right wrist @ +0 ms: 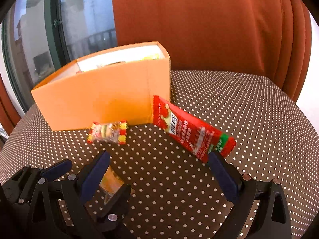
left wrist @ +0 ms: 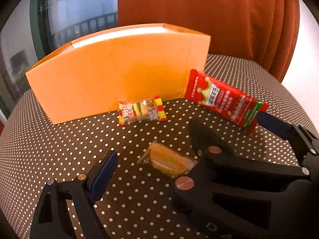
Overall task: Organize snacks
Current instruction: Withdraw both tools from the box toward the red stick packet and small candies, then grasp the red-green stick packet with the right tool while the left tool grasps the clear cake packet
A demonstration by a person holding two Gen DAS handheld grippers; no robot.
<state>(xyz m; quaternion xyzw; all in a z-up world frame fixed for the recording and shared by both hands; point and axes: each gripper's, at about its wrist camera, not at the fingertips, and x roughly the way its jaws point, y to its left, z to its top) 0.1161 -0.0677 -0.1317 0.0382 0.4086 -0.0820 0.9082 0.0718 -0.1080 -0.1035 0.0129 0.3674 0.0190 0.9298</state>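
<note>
An orange box (left wrist: 111, 77) stands on the polka-dot table, with some snacks inside visible in the right wrist view (right wrist: 103, 97). A small yellow-red candy pack (left wrist: 142, 110) lies at its front wall, also seen in the right wrist view (right wrist: 108, 132). A long red snack pack (left wrist: 225, 99) leans near the box's right corner (right wrist: 191, 131). An orange clear-wrapped snack (left wrist: 168, 160) lies between the fingers of my left gripper (left wrist: 155, 157), which is open. My right gripper (right wrist: 159, 171) is open, its right fingertip (right wrist: 217, 161) close to the red pack's near end.
The brown polka-dot tablecloth (right wrist: 239, 103) covers a round table. A rust-orange curtain (right wrist: 199, 20) hangs behind, with a dark-framed window (right wrist: 51, 29) at the left. The right gripper's body shows in the left wrist view (left wrist: 239, 171).
</note>
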